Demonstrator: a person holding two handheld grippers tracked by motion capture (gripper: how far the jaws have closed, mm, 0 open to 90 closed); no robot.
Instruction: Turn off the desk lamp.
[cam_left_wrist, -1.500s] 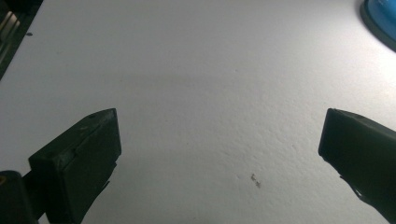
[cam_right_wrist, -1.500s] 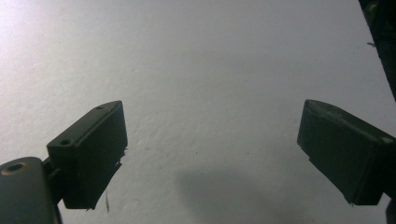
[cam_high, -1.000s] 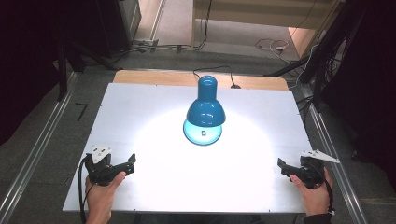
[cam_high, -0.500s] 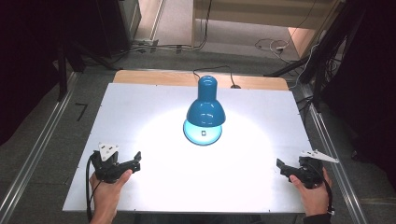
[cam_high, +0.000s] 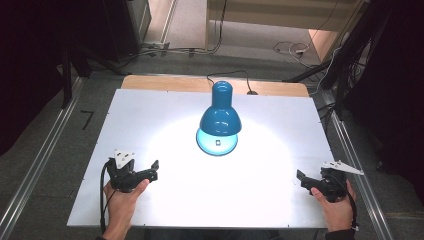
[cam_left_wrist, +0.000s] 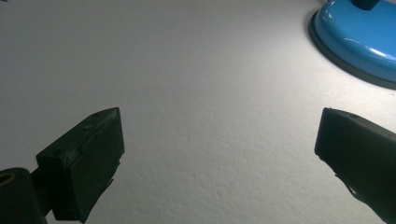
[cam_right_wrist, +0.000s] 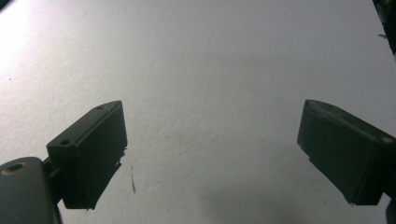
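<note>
A blue desk lamp (cam_high: 220, 117) stands lit near the middle of the white table (cam_high: 150, 115), its shade over its round blue base (cam_high: 216, 145). The base's edge (cam_left_wrist: 359, 42) fills the top right corner of the left gripper view. At the table's front left, a hand holds my left gripper (cam_high: 152, 170) open and pointing right toward the lamp, with bare table between its jaws (cam_left_wrist: 219, 154). My right gripper (cam_high: 301, 179) rests at the front right, held by the other hand, also open over bare table (cam_right_wrist: 212, 149).
The lamp's black cord (cam_high: 235, 80) runs off the back edge onto a wooden strip (cam_high: 165, 82). Metal rails (cam_high: 45, 150) flank the table on both sides. Cables (cam_high: 290, 47) lie on the floor beyond. A bright pool of light (cam_high: 175, 135) surrounds the lamp.
My left gripper has moved a little to the right and forward, toward the lamp. The right gripper has stayed where it was.
</note>
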